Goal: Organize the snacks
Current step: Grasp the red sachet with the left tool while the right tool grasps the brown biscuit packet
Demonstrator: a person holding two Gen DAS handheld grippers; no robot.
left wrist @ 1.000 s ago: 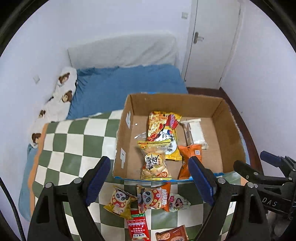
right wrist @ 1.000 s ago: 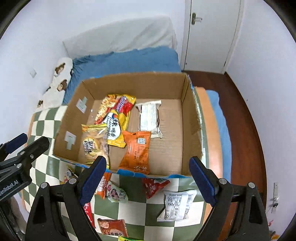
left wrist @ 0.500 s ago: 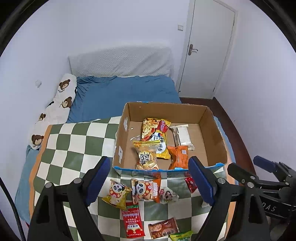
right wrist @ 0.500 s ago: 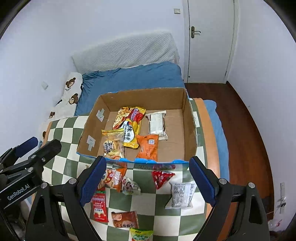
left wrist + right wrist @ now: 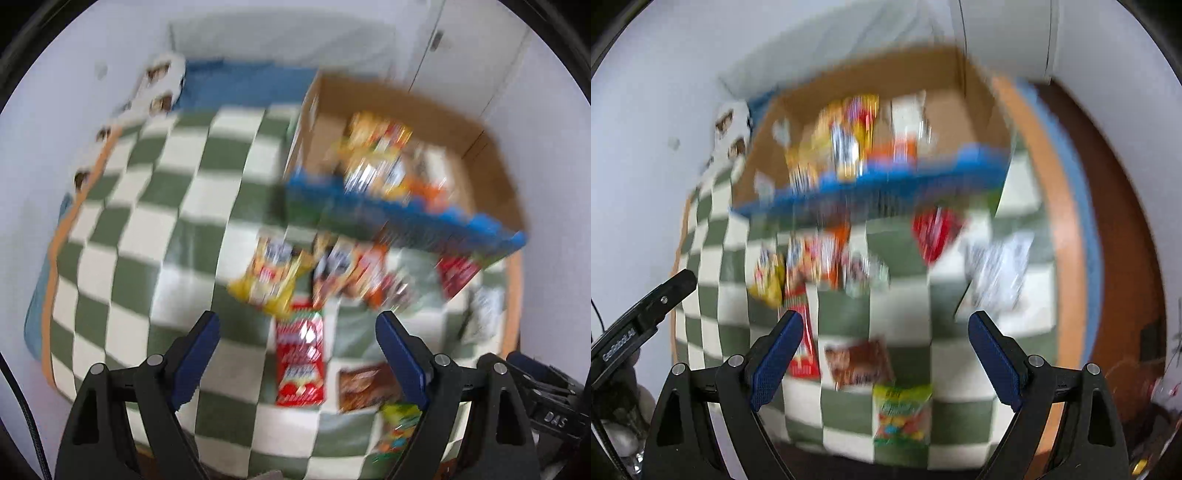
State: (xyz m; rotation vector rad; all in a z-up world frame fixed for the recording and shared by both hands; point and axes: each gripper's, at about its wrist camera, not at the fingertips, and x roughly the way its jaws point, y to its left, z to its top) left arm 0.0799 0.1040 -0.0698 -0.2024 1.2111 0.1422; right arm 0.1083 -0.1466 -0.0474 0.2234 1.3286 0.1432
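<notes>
Blurred snack packets (image 5: 300, 363) | cardboard box (image 5: 979, 107) contents unreadable | both jaws apart

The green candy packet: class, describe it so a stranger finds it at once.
Start at the brown cardboard box on the green-and-white checkered blanket. Among the loose packets before it, the green candy packet lies farthest from the box, the only green one.

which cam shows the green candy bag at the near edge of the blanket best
The right wrist view. The green candy bag lies whole and unobstructed between the open right gripper fingers, only mildly blurred. In the left wrist view the bag is smeared and partly hidden behind the left gripper's right finger.
</notes>
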